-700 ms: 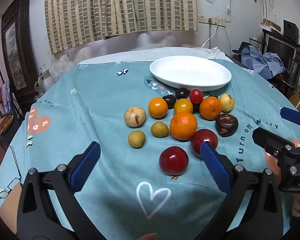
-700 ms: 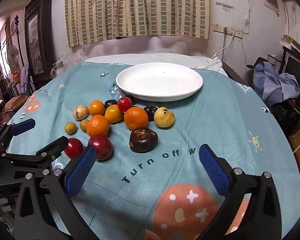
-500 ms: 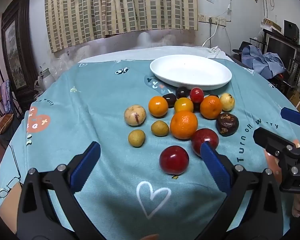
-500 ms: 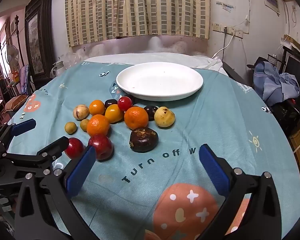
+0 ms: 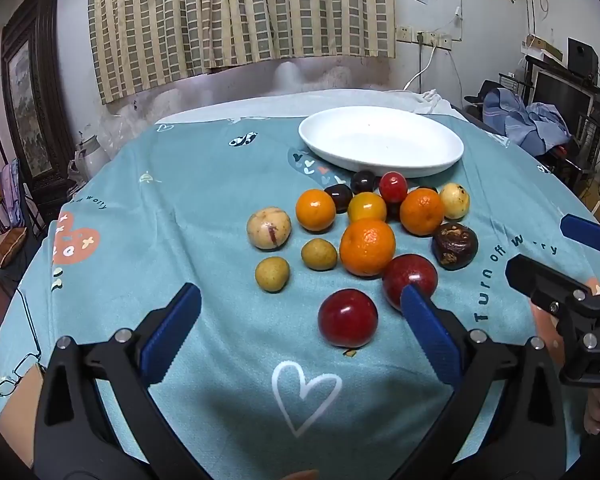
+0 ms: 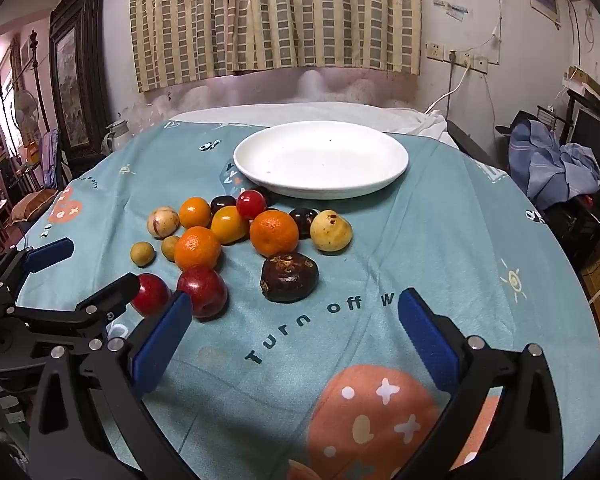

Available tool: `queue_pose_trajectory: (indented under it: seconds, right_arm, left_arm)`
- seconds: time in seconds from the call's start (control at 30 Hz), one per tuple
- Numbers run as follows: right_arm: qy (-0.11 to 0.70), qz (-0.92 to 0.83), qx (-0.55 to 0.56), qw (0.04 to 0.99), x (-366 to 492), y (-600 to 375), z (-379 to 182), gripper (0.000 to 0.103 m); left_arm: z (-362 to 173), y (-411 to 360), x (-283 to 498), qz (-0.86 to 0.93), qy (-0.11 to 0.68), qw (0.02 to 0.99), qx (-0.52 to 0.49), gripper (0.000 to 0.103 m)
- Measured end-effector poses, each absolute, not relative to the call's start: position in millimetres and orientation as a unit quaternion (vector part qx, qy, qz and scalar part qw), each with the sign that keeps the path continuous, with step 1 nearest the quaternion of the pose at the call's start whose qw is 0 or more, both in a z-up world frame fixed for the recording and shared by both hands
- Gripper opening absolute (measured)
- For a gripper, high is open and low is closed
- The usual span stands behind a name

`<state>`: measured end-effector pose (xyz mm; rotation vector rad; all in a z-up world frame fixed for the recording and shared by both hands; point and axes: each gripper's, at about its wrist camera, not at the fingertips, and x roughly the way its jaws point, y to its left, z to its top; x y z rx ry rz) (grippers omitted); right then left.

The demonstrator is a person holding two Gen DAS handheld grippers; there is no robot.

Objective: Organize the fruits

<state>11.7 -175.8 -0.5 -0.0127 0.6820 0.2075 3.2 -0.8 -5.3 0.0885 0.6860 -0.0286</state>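
While both the left gripper [image 5: 300,322] and right gripper [image 6: 290,326] are held with fingers apart and unloaded, every fruit is seen off the bare white oval plate [image 6: 392,168], so sorting is judged unstarted.

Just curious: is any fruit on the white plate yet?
No, the plate is bare; all the fruit lies on the cloth in front of it.

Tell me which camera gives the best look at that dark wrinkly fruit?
The right wrist view: the dark wrinkly fruit lies near the middle, large and unblocked, its crusty top plain. In the left wrist view it sits smaller, off to the right, beside the orange.
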Motion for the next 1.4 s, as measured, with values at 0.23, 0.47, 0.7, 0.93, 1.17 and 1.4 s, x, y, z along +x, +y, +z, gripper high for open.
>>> queue_pose_trajectory:
  seconds: [0.23,0.47,0.7,0.93,1.17,1.4]
  right_arm:
    - [0.335,0.102,-0.005,0.937,11.7,-176.3,0.4,0.102]
    - [0.336,0.103,-0.004,0.936,11.7,-176.3,0.3,0.102]
    - [0.336,0.103,-0.003,0.936,12.1,-176.8,0.6,0.102]
    - [0.337,0.103,-0.003,0.936,12.1,-176.9,0.6,0.102]
    - [0.337,0.103,-0.002,0.936,11.7,-177.0,0.8,0.102]
    - [0.337,0.104,-0.002,0.936,11.4,-176.9,1.0,0.102]
  left_arm:
    - [-6.9,-1.2,3.5,-0.013,0.337,0.94,0.043,0.101]
    - [-7.7,-1.0,3.8,-0.013,0.337,0.94,0.044,0.101]
    - [-7.9,-1.6,4.4,-0.013,0.338,0.94,0.044,0.101]
    - [-7.0,-1.6,4.3,-0.013,0.339,0.94,0.044,0.101]
    - [-6.8,-1.7,4.4,-0.013,0.339,0.94,0.045,0.101]
    - [-7.2,-1.9,4.9,-0.013,0.34,0.939,0.045,0.101]
